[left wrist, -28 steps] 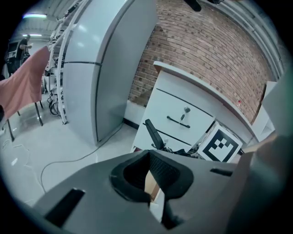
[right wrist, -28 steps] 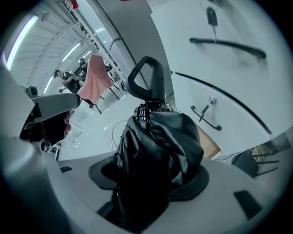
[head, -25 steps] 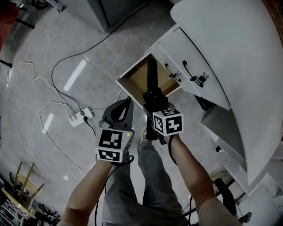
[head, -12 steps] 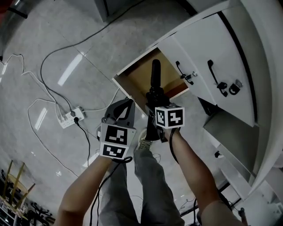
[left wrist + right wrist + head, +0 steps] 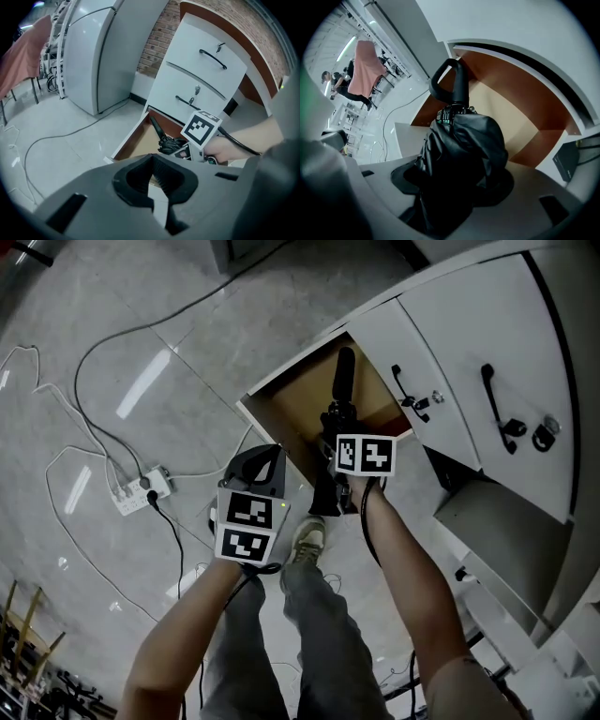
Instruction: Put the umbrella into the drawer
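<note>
Grey tiled floor (image 5: 141, 334) surrounds the open brown-lined drawer (image 5: 291, 399), over which the right gripper (image 5: 337, 427) jaws clamp a folded black umbrella (image 5: 459, 140), lowering and release seemingly next; left gripper (image 5: 267, 454) jaws closed, empty.

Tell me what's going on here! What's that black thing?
A person holds a hand-held gripper in each hand. The right hand-held gripper is clamped on a folded black umbrella, with its looped handle pointing down toward the open drawer at the bottom of a white cabinet. The umbrella is not let go yet. The left hand-held gripper is shut and empty, beside the right one.
</note>
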Demonstrator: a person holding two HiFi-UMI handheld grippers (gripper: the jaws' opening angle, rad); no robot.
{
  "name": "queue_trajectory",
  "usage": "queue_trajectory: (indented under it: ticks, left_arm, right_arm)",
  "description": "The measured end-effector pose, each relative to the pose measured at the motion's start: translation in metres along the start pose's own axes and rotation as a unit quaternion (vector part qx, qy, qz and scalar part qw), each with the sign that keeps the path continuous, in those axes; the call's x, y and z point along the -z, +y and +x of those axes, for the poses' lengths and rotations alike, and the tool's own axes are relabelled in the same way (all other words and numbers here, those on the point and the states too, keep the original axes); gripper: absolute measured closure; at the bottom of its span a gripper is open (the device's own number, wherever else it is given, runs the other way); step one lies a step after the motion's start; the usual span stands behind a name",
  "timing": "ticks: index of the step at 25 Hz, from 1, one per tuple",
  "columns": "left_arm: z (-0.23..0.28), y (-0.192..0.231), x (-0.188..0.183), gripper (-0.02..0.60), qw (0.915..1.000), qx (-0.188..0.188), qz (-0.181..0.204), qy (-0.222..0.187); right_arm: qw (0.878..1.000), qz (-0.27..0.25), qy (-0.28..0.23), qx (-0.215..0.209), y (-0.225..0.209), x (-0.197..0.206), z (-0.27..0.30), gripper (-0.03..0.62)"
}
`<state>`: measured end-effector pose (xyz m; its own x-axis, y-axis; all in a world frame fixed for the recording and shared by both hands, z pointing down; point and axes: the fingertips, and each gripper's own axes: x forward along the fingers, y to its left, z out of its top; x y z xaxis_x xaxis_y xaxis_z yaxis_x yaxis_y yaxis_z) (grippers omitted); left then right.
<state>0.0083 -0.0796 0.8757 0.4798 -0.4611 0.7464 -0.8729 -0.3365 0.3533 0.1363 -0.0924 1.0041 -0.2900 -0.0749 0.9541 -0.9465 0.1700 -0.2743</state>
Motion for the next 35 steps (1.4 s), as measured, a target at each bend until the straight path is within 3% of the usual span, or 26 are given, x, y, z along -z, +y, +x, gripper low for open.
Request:
queue_trajectory:
  ticks: [13,23,29,35]
  left_arm:
    - [0.029,0.014,0.004,0.574,0.9999,0.007,0.007,-0.013]
    - [0.041,0.003,0.018,0.574,0.9990,0.029,0.033,0.005]
    - [0.038,-0.006,0.011,0.574,0.9990,0.032,0.032,0.003]
    - [0.011,-0.012,-0.005,0.574,0.9993,0.017,0.032,0.008]
  right_arm:
    - [0.998,0.037,-0.045,0.020,-0.035,-0.040,0.051,0.321]
    - [0.994,0.037,-0.098,0.026,-0.048,-0.037,0.079,0.313]
    - [0.992,0.051,-0.115,0.017,-0.049,-0.037,0.070,0.278]
    - [0.992,0.043,-0.117,0.021,-0.031,-0.031,0.018,0.275]
